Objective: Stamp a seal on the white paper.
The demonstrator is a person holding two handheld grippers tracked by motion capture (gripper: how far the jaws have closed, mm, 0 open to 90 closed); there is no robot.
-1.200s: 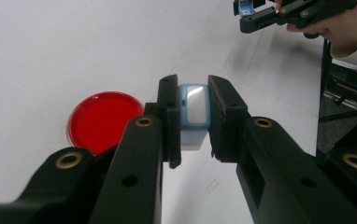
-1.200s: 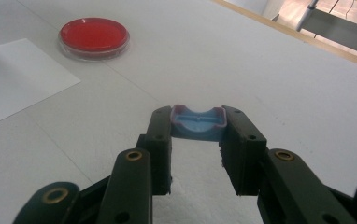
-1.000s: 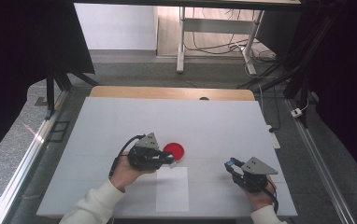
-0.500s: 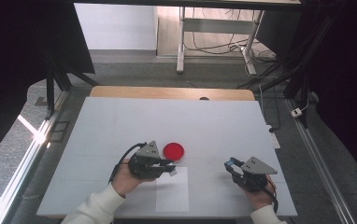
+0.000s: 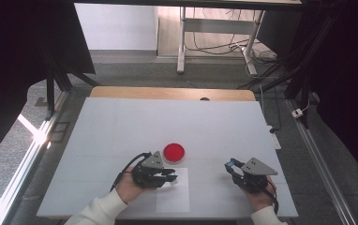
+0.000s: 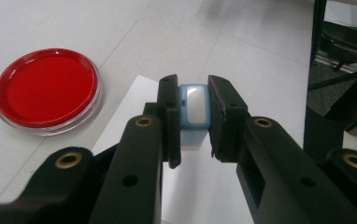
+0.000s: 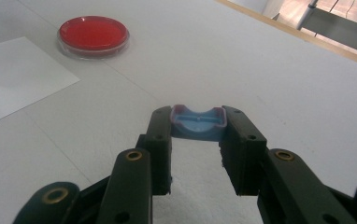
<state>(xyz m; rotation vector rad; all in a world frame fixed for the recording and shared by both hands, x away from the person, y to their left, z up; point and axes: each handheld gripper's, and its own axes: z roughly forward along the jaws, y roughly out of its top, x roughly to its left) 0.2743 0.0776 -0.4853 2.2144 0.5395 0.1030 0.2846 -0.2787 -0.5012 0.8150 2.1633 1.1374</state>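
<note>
A person sits at the near edge of a white table (image 5: 121, 122), a gripper in each hand, sleeves pale. The left gripper (image 5: 167, 176) rests low over the near middle of the table, its tips at the left edge of a white sheet of paper (image 5: 173, 197) that lies flat near the table's front. In the left gripper view its two black jaws are closed tight on a small light-blue block with a white face (image 6: 194, 107), pressed from both sides and held just over the paper (image 6: 204, 186). Just beyond that gripper, on the far side and a little right, sits a round red dish with a clear rim (image 5: 173, 153); the same dish (image 6: 46, 91) lies to the left of the jaws in the left gripper view, resting on the bare table, close beside the paper but not on it. The right gripper (image 5: 232, 166) is well apart to the right, near the front right part of the table, grey plate on top, cable trailing back by the hand. In the right gripper view its jaws are closed partway on a small blue cap-like piece with a pinkish rim (image 7: 197, 122), gripped at both sides near the tips and sitting low at the tabletop, though I cannot tell whether it touches. From there the red dish (image 7: 93, 32) and a corner of the paper (image 7: 17, 74) show off to the far left.
</note>
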